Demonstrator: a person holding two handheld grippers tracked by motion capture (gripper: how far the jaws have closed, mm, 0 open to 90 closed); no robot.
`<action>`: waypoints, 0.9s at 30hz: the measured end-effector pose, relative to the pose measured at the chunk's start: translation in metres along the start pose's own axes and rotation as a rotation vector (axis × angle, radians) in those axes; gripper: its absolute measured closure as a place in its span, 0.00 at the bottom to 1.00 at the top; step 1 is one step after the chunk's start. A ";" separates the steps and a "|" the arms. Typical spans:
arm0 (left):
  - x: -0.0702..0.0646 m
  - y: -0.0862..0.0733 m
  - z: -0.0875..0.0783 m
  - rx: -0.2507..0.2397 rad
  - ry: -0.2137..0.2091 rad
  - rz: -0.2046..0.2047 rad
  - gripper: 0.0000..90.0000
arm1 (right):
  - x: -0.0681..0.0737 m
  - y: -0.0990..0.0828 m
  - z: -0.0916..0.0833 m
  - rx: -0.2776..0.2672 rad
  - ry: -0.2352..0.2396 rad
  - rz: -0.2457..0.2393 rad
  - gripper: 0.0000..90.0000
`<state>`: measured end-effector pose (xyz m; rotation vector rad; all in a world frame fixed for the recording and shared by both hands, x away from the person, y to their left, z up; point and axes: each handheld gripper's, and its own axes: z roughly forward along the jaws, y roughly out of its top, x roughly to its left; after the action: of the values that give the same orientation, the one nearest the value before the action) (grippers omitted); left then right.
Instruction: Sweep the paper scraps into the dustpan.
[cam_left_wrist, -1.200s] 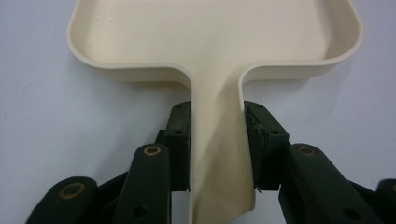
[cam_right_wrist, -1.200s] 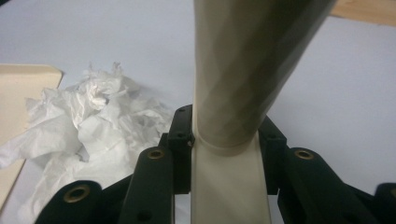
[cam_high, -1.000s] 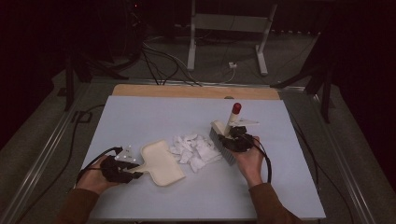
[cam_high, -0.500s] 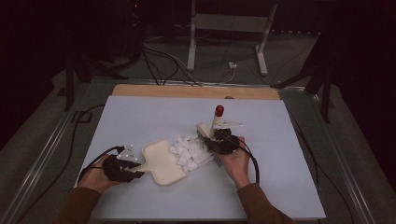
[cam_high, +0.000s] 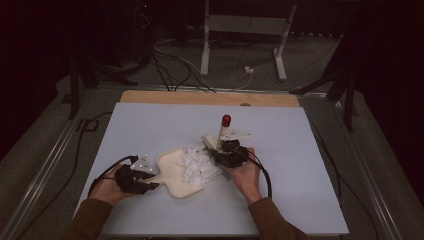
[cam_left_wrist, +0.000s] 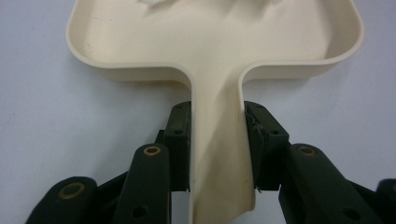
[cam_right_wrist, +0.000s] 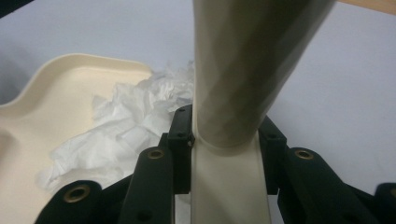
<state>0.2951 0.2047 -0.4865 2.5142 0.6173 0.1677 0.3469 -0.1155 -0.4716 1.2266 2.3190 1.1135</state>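
Dim room, grey floor (cam_high: 320, 75). Pale blue table top (cam_high: 150, 125) with wooden strip (cam_high: 200, 98) along far edge. Beyond far edge, grey metal stand (cam_high: 245, 35); black cables (cam_high: 170, 65) strewn across floor; dark tripod legs (cam_high: 345, 85) at right.

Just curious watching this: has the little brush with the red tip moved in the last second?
Yes. The brush in the right gripper has slid left across the table, pushing the tissue paper onto the dustpan.

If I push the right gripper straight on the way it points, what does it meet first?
Most likely the crumpled white paper, heaped against the brush that the right gripper holds, with the cream plastic dustpan just behind it; depth is hard to judge.
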 end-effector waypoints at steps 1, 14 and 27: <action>0.000 0.001 0.001 -0.002 -0.001 -0.001 0.74 | 0.001 0.000 0.000 -0.001 0.003 -0.006 0.74; 0.000 0.006 0.005 -0.007 -0.003 0.001 0.74 | 0.018 0.001 0.003 0.001 0.040 -0.041 0.74; 0.000 0.010 0.009 -0.014 -0.003 -0.003 0.74 | 0.043 0.004 0.001 -0.009 0.091 -0.090 0.74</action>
<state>0.3011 0.1927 -0.4889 2.4996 0.6169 0.1658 0.3246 -0.0793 -0.4652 1.0777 2.4071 1.1706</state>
